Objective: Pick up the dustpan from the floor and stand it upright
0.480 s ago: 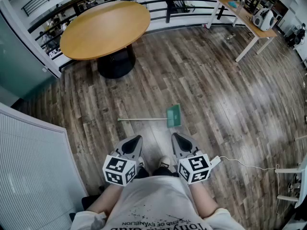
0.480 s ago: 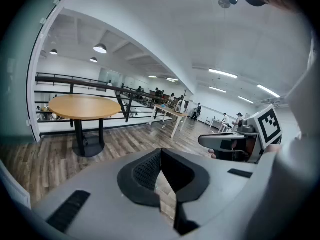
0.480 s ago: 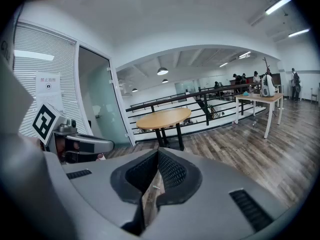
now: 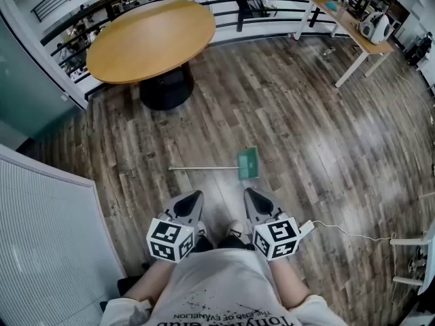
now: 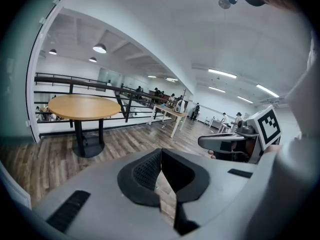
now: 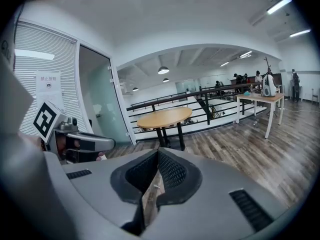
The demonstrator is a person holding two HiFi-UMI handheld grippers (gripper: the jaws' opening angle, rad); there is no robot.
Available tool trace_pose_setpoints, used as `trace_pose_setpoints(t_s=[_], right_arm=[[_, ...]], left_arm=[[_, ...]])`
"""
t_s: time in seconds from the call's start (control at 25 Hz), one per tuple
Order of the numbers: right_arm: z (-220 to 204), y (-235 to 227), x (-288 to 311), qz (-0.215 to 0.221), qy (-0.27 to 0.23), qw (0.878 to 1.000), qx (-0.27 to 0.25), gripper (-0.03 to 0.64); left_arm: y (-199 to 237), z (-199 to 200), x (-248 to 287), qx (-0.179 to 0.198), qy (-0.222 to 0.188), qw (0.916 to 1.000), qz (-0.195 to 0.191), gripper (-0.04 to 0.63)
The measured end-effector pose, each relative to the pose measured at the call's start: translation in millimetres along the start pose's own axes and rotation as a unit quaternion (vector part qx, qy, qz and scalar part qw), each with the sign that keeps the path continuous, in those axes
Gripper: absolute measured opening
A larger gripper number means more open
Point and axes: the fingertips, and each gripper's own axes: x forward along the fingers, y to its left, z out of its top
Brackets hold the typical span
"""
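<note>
Near the middle of the head view, the long-handled green dustpan [image 4: 247, 164] lies flat on the wooden floor [image 4: 306, 114], and with your left gripper [image 4: 196, 197] and right gripper [image 4: 249, 194] both closed and empty below it, lifting and standing it upright remain.

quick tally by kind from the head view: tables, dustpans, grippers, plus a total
tables: 2 (round table, desk)
dustpan: 1
grippers: 2 (left gripper, right gripper)
total: 5
</note>
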Motion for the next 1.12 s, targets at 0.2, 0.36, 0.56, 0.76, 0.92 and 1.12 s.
trace_pose_setpoints(t_s=[0.2,0.36,0.56,0.76,0.92,1.12], right_arm=[[-1,5,6,-0.007,-0.011,1.0,0.019,0.026],[-1,12,13,-0.016,-0.012,1.0,0.02,0.028],[2,28,24,-0.035,-0.012,0.999,0.027,0.028],[8,35,32,-0.063,-0.018,0.998,0.026,0.027],[7,31,33,-0.08,-0.012,0.996,0.025,0.028],[4,14,37,-0.09,-0.006,0.995,0.038,0.027]], left_arm=[[12,-2,-6,0.001,-0.001,1.0,0.0,0.025],[25,-3,-15,0.002,-0.002,1.0,-0.001,0.025],[50,-5,-33,0.002,0.001,1.0,-0.008,0.025],[78,-8,-47,0.001,0.006,0.9999,-0.012,0.025],[92,-9,-45,-0.007,0.009,0.9998,-0.016,0.025],[93,-4,-31,-0.006,0.011,0.9997,-0.022,0.025]])
